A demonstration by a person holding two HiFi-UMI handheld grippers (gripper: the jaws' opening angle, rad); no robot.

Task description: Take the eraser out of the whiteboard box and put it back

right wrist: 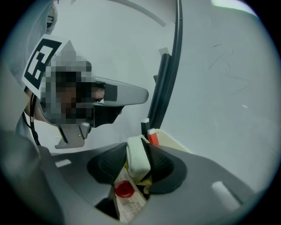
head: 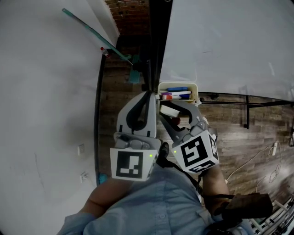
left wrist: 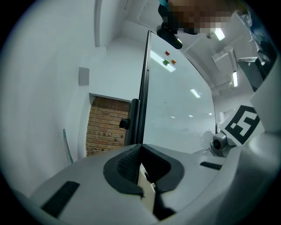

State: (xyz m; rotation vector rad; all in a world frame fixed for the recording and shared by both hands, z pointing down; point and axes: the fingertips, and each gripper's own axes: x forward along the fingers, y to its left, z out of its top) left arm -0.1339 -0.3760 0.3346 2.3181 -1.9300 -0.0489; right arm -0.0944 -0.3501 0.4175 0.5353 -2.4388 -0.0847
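A cream whiteboard box (head: 178, 85) hangs on the whiteboard's lower edge, with blue, red and purple markers inside it. My right gripper (head: 172, 109) is just below the box, shut on the white eraser (head: 169, 111). In the right gripper view the eraser (right wrist: 138, 157) stands on edge between both pads of the gripper (right wrist: 139, 154), with the box rim (right wrist: 173, 143) and an orange marker cap (right wrist: 152, 137) just beyond. A red round cap (right wrist: 124, 189) shows under the jaws. My left gripper (head: 149, 94) is to the left, beside the board's dark frame, its tips (left wrist: 140, 147) together and nothing held.
The whiteboard (head: 229, 41) fills the upper right, its dark frame (head: 154, 46) running up the middle. A white wall (head: 46, 92) is to the left, a brick wall (head: 133, 13) behind. Wooden floor (head: 243, 133) with cables (head: 271, 160) lies to the right.
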